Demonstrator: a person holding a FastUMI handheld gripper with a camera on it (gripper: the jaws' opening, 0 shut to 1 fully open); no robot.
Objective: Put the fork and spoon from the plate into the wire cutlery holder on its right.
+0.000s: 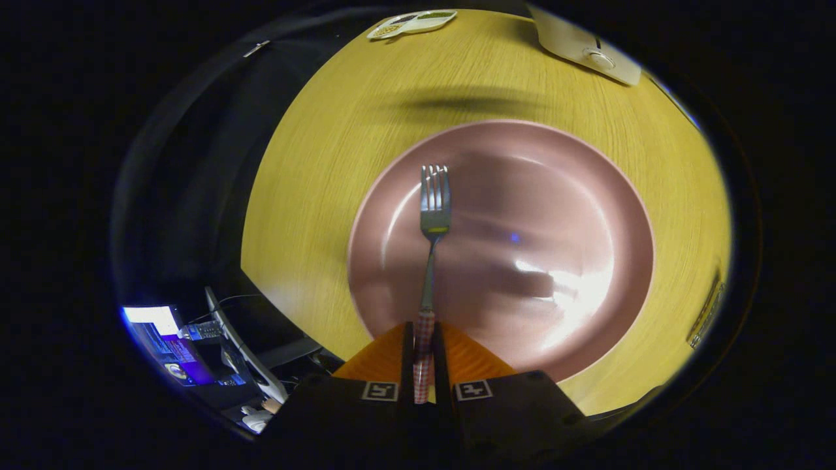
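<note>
Gripper [423, 356] clamped on fork [432, 222] handle, tines over plate [588, 196] centre, rim well apart.

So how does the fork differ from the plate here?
The fork is thin, silver metal with a checked handle; the plate is broad, round and pink. The fork is clamped in the gripper, tines pointing ahead; the plate lies flat on the table. Both are shiny.

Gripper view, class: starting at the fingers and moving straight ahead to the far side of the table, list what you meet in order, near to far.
Gripper shut on the fork's checked handle → fork tines over the pink plate → plate far rim → bare wooden table → small white dish at the far edge.
</note>
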